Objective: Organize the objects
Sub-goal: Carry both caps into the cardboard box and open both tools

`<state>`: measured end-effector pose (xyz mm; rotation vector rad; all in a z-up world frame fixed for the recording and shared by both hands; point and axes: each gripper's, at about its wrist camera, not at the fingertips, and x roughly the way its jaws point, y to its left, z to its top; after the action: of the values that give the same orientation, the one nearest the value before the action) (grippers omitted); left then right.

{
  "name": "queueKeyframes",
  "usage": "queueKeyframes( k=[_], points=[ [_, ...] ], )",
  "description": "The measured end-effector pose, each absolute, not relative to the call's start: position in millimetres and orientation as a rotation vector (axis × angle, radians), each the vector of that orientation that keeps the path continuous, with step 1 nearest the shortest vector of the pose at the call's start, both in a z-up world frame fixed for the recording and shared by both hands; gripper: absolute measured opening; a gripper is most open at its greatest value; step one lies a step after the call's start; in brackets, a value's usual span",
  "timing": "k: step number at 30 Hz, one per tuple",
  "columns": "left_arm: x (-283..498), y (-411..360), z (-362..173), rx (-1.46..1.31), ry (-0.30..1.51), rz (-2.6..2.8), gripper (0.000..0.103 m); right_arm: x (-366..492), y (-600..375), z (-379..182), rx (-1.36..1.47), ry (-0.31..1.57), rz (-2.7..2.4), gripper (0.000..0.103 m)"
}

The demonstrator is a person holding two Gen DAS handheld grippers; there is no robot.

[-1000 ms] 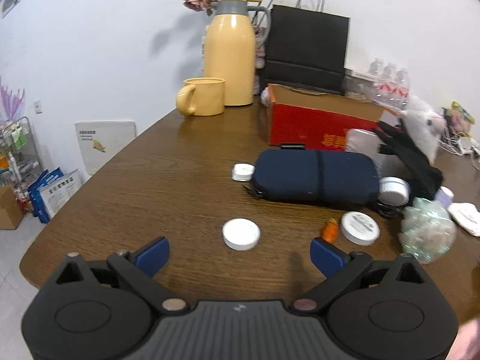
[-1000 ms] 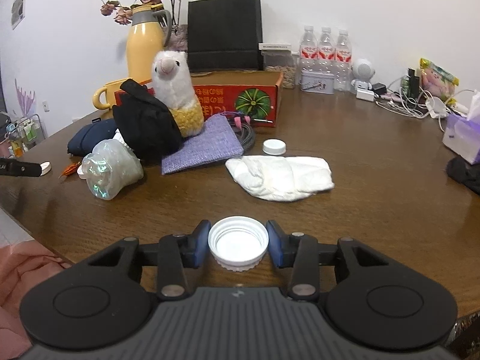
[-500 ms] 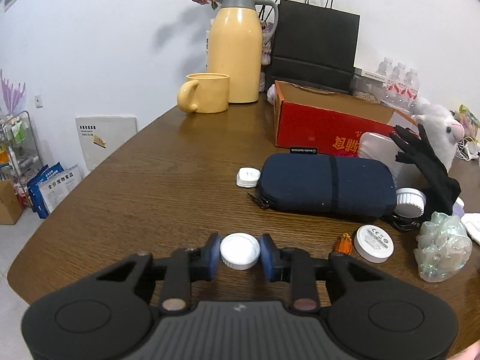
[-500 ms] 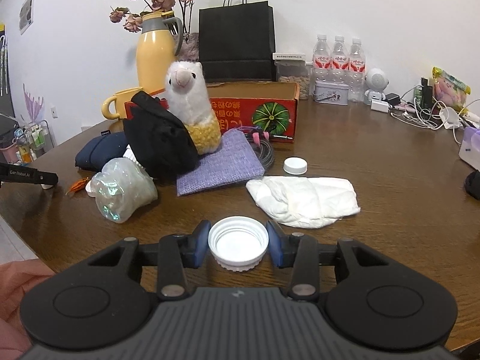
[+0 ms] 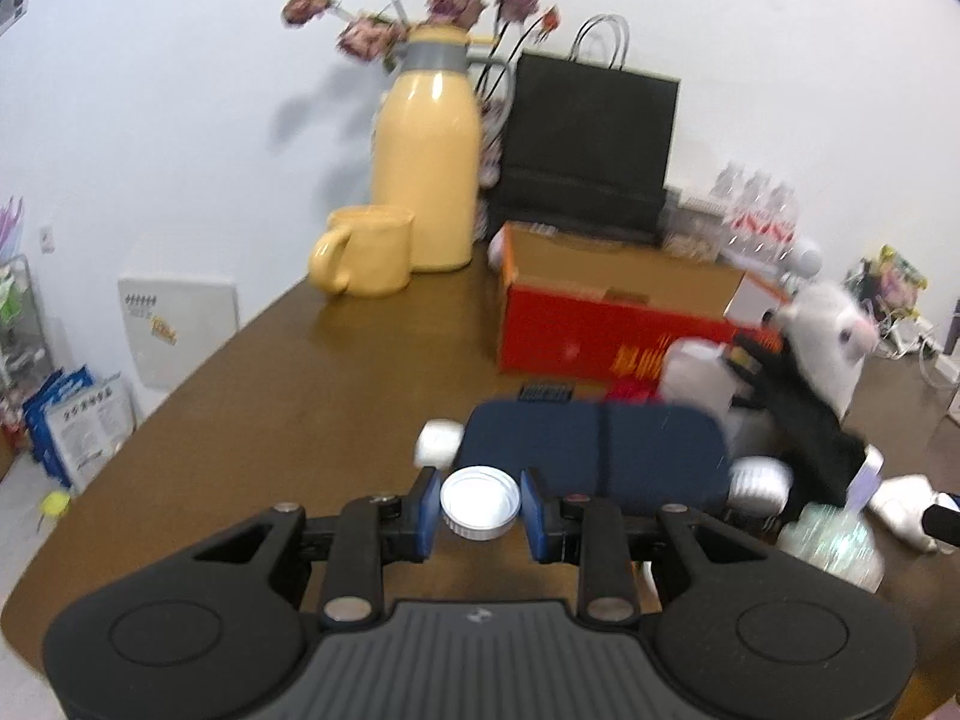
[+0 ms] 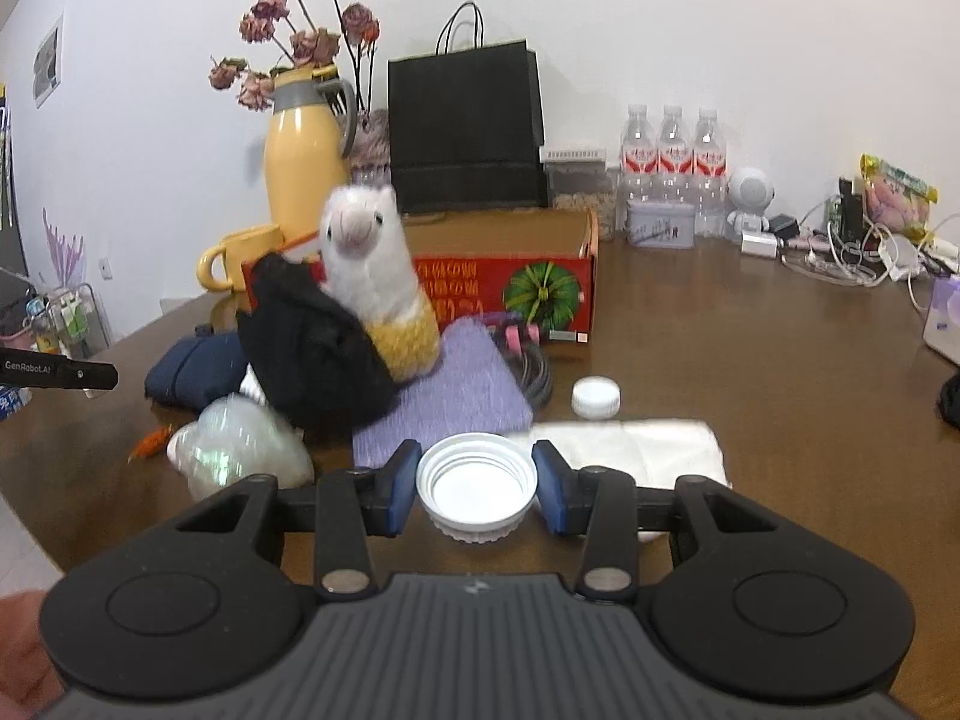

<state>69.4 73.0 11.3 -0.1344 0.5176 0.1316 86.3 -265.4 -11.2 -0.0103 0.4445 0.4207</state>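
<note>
Two white plastic caps are in play, one per gripper, both pinched rim-to-rim. Starting on the left: the left gripper (image 5: 480,507) is clamped on a small white cap (image 5: 479,501), blue pads pressing opp. sides of its ribbed skirt, open side up, carried above the wooden table (image 5: 312,396) w/ the navy zip pouch (image 5: 600,450) just beyond it. View is blurred, so finer detail of the cap can't be read. Further back sit the yellow mug (image 5: 369,258), yellow thermos (image 5: 429,162) and red cardboard box (image 5: 606,324). Moving right: the right gripper (image 6: 476,489) is likewise closed on a larger white threaded cap (image 6: 476,491), open side up, held over the table nr. the white cloth (image 6: 660,444) and purple mat (image 6: 450,396); a third loose cap (image 6: 596,397) rests on the wood beyond, and the plush alpaca (image 6: 375,276) leans by the black fabric bundle (image 6: 315,348). Handling, as a judgement: both caps look v. light, thin-walled, stiff but a bit springy, smooth plastic, so prob. slippery and apt to pop out if squeezed off-centre. Best hold is what both grippers have, i.e. across the full diameter on the ribbed skirt, pads level w/ the rim, moderate force only. Not fragile; a drop would roll, not break.
</note>
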Motion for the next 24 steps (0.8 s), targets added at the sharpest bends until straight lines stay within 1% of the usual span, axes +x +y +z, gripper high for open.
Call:
queueKeyframes(
  k=[8, 16, 24],
  points=[
    [115.1, 51.7, 45.1, -0.099, 0.425, 0.093, 0.027, 117.0, -258.2, 19.7, 0.033, 0.36, 0.41, 0.041],
    [173.7, 41.9, 67.3, -0.111, 0.406, 0.065, 0.027, 165.3, -248.9, 50.8, 0.065, 0.304, 0.411, 0.041],
    [228.7, 30.0, 77.8, -0.11, 0.421, 0.041, 0.027, 223.8, -234.6, 67.4, 0.08, 0.305, 0.439, 0.041]
  ],
)
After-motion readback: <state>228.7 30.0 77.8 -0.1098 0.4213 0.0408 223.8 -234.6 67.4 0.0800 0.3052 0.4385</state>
